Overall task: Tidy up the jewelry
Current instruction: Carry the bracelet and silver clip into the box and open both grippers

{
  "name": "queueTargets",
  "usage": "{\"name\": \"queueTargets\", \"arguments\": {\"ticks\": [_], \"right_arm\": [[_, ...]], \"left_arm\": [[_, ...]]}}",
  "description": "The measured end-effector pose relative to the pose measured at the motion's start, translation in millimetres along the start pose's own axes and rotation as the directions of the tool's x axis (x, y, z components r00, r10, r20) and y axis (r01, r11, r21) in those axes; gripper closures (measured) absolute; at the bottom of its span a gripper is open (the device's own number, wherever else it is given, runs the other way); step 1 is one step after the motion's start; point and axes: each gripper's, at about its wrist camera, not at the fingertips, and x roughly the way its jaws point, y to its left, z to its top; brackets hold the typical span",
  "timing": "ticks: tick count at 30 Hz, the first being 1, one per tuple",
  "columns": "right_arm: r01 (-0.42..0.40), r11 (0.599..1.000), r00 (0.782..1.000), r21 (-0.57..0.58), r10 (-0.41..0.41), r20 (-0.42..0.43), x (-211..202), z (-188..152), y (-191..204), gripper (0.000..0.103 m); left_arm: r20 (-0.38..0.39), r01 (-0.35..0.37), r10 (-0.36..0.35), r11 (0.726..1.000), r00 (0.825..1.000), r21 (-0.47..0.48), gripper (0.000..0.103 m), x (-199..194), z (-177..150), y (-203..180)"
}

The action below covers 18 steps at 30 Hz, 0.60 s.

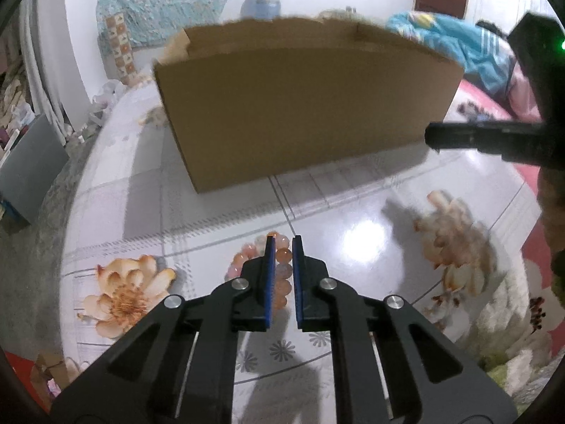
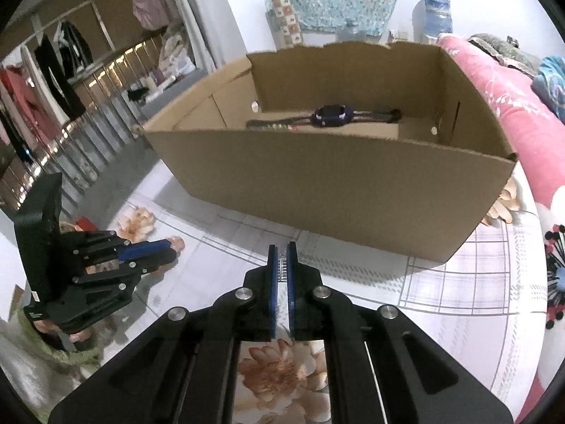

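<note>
In the left wrist view my left gripper point(image 1: 283, 243) is shut on a bracelet of orange-pink beads point(image 1: 282, 268), low over the floral tablecloth, in front of a cardboard box point(image 1: 307, 106). In the right wrist view my right gripper point(image 2: 281, 251) is shut on a small silvery toothed piece point(image 2: 281, 268), held before the open box point(image 2: 332, 176). A dark watch point(image 2: 330, 116) with a strap lies inside the box. The left gripper also shows in the right wrist view point(image 2: 155, 251); the right gripper's fingers point(image 1: 455, 136) also show at the right of the left wrist view.
The round table point(image 1: 353, 219) has a glossy flower-print cover. A pink floral bed point(image 2: 501, 99) lies to the right with blue cloth point(image 1: 452, 42) on it. A clothes rack and railing point(image 2: 70, 81) stand at the left. A water jug point(image 1: 265, 0) stands behind the box.
</note>
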Motion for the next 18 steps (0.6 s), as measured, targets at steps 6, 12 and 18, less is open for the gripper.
{"name": "queueTargets", "arguments": {"ticks": [6, 12, 18], "right_arm": [[-0.031, 1.000, 0.995, -0.001, 0.031, 0.090, -26, 13, 6, 0.098], [-0.067, 0.998, 0.979, -0.017, 0.069, 0.190, -53, 34, 10, 0.098], [-0.107, 0.994, 0.968, -0.021, 0.109, 0.226, -67, 71, -4, 0.098]], "left_arm": [[0.126, 0.097, -0.087, 0.993, 0.988, -0.071, 0.095, -44, 21, 20], [0.253, 0.201, -0.182, 0.978, 0.950, -0.049, 0.095, -85, 58, 23], [0.340, 0.207, -0.216, 0.976, 0.915, 0.062, 0.095, -107, 105, -1]]}}
